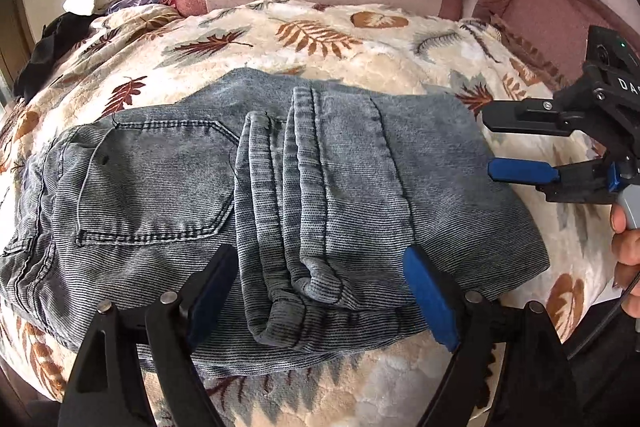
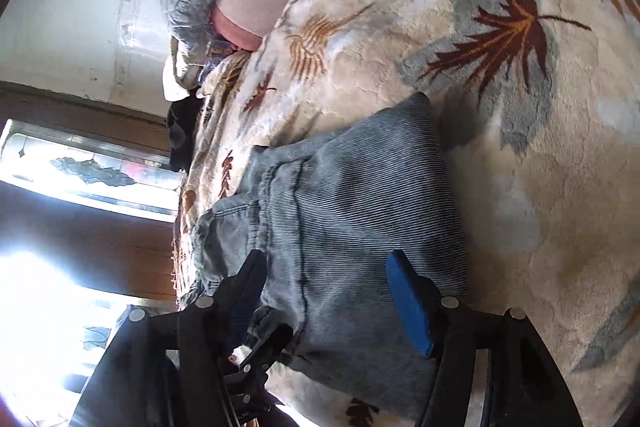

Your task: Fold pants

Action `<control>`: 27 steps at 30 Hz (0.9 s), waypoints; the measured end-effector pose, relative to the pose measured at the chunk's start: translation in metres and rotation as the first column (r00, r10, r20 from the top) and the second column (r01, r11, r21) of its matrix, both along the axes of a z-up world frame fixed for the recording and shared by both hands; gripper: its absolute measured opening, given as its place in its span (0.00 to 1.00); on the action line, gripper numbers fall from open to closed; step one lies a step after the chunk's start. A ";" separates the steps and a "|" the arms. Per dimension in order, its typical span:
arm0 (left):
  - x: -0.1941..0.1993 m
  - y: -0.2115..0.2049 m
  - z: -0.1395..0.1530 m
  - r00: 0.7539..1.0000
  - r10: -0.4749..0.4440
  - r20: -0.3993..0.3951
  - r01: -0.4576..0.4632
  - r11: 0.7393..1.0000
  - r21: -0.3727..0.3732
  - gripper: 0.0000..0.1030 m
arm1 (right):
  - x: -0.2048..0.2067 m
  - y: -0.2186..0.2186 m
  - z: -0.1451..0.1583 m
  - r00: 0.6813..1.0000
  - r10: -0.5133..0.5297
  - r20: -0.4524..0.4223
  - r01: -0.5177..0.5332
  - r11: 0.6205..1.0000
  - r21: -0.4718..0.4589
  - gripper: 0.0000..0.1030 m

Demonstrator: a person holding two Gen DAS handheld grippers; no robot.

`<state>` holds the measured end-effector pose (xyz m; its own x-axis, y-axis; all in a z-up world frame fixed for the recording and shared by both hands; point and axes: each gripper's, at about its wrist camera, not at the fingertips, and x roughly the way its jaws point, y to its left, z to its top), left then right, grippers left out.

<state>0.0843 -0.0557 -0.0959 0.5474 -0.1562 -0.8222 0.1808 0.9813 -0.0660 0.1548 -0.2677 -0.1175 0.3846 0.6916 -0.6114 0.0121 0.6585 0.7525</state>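
Pants (image 1: pixel 280 187): grey-blue denim, lying folded into a compact bundle on the leaf-patterned blanket (image 1: pixel 360 39), long axis running left to right across the left wrist view. Leg cuffs sit doubled on top, near centre. Left gripper (image 1: pixel 320 291) is directly at the near edge, fingers spread wide, holding nothing. Right gripper (image 1: pixel 490 145) stands just beside the bundle's right end, likewise parted and empty. Left is judged nearer. No containers seen.
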 end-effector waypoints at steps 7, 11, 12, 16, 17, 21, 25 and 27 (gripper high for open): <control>-0.010 0.014 0.001 1.000 0.020 0.003 -0.020 1.000 -0.010 0.82 | -0.015 0.015 -0.018 0.999 0.029 -0.040 -0.030 0.999 -0.034 0.71; -0.027 0.047 0.033 0.988 0.109 0.107 -0.098 0.990 -0.103 0.83 | -0.024 0.020 0.015 0.999 0.031 0.041 -0.030 0.999 -0.010 0.71; -0.030 0.058 0.037 0.983 0.145 0.109 -0.132 0.984 -0.120 0.82 | -0.027 0.023 0.018 0.998 0.042 0.055 -0.043 0.999 0.009 0.71; -0.044 0.098 0.034 0.962 0.260 0.081 -0.241 0.951 -0.192 0.83 | -0.032 0.046 -0.020 0.995 0.092 -0.047 -0.093 0.995 -0.021 0.74; -0.048 0.108 0.034 0.953 0.291 0.080 -0.270 0.941 -0.204 0.82 | -0.033 0.048 -0.026 0.995 0.090 -0.049 -0.092 0.995 -0.041 0.73; -0.065 0.151 0.030 0.907 0.417 0.067 -0.387 0.885 -0.260 0.83 | -0.033 0.056 0.007 0.996 0.092 0.015 -0.091 0.995 -0.038 0.74; -0.076 0.192 0.020 0.846 0.534 0.010 -0.497 0.794 -0.351 0.83 | -0.032 0.086 0.016 0.985 0.166 0.044 -0.162 0.984 -0.075 0.75; -0.080 0.210 0.014 0.821 0.570 -0.023 -0.532 0.752 -0.390 0.82 | -0.028 0.105 -0.012 0.976 0.212 -0.059 -0.218 0.964 -0.150 0.76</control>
<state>0.0043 0.1539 -0.0815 0.7013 -0.0783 -0.7085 -0.3604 0.8186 -0.4472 0.1266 -0.1628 -0.1293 0.2085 0.6512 -0.7297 -0.1126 0.7571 0.6435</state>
